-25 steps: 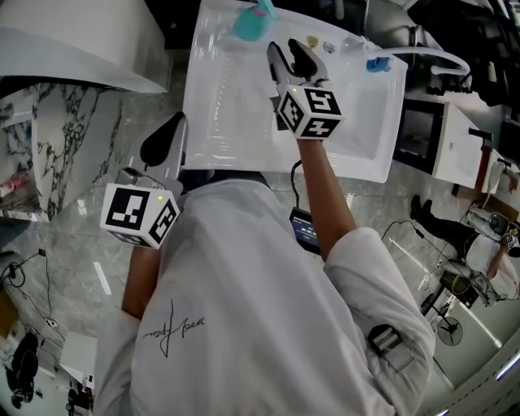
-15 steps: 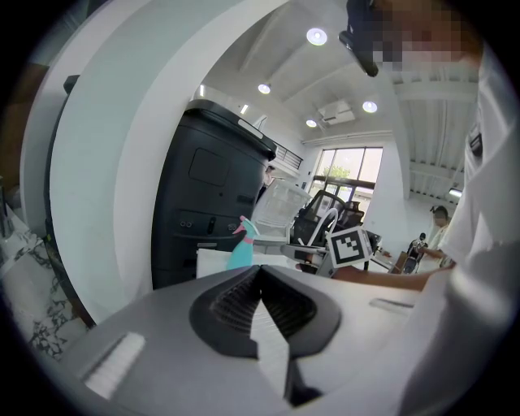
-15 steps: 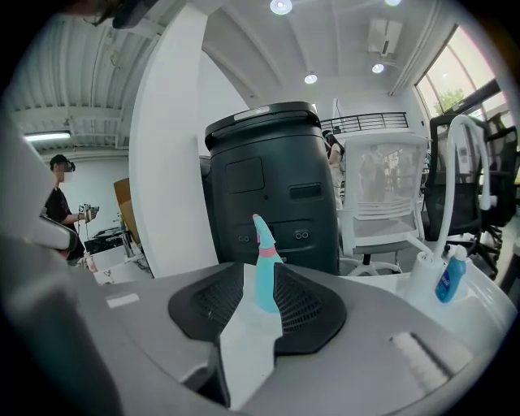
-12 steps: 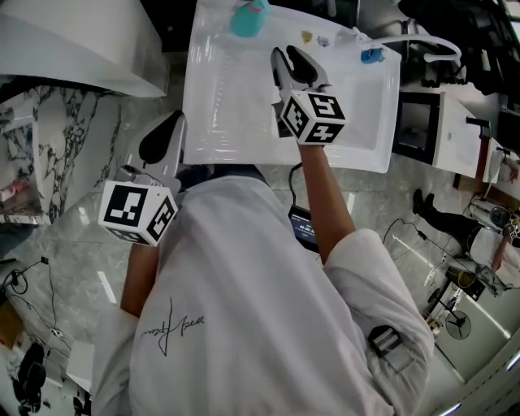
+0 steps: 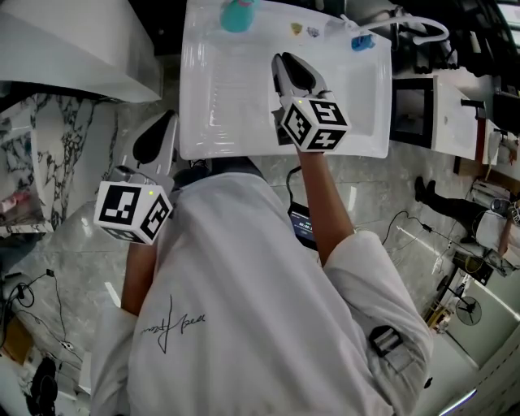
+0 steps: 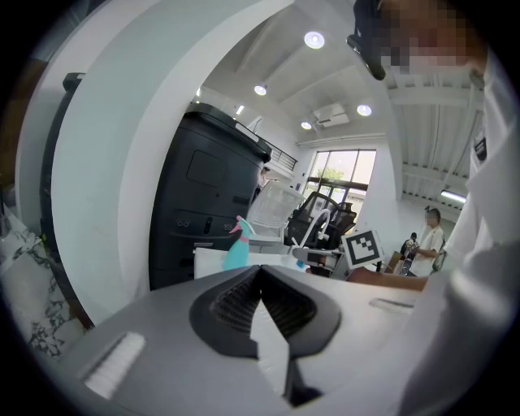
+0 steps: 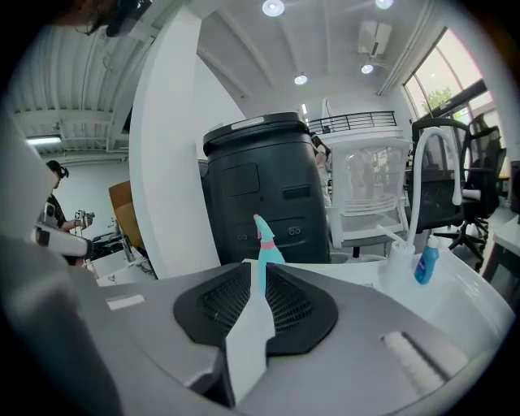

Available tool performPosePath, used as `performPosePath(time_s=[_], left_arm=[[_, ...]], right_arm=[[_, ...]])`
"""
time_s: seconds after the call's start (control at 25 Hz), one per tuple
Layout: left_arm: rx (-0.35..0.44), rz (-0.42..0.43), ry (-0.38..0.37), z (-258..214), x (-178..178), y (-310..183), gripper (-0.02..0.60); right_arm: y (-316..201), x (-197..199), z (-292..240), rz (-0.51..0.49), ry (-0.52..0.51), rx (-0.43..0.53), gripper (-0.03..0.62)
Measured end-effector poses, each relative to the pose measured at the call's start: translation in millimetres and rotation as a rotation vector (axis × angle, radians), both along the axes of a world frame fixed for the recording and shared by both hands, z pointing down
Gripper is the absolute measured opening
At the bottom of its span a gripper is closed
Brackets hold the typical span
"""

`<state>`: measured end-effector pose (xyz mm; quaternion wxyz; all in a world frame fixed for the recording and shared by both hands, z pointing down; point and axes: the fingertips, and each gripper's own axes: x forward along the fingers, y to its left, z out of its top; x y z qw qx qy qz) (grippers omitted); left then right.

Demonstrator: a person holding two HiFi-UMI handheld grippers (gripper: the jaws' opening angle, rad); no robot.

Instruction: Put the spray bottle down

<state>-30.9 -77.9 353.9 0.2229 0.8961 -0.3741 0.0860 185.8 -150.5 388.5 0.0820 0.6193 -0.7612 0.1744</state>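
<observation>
Teal spray bottle (image 5: 238, 15): upright at far edge of white table (image 5: 219, 97), touching neither tool; judged already put down. R gripper (image 5: 287, 62): over mid-table, well short of bottle, jaws just closing, narrow gap left, nothing betw. pads. L gripper (image 5: 165, 122): off table's near-left corner, jaws clenched together, empty. Best practice for step in hand, prob. the retreat: draw R back straight & level, no sweep twd bottle or small blue bottle (image 5: 358, 42) at far right.
</observation>
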Motion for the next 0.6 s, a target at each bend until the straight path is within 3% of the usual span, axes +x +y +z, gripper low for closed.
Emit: performPosePath(time_s=[0.6], left_arm=[[0.014,0.072,-0.011,2,-3,7,0.006]], right_arm=[[42,-4,-6,0.023,-0.014,-0.016,0.023]])
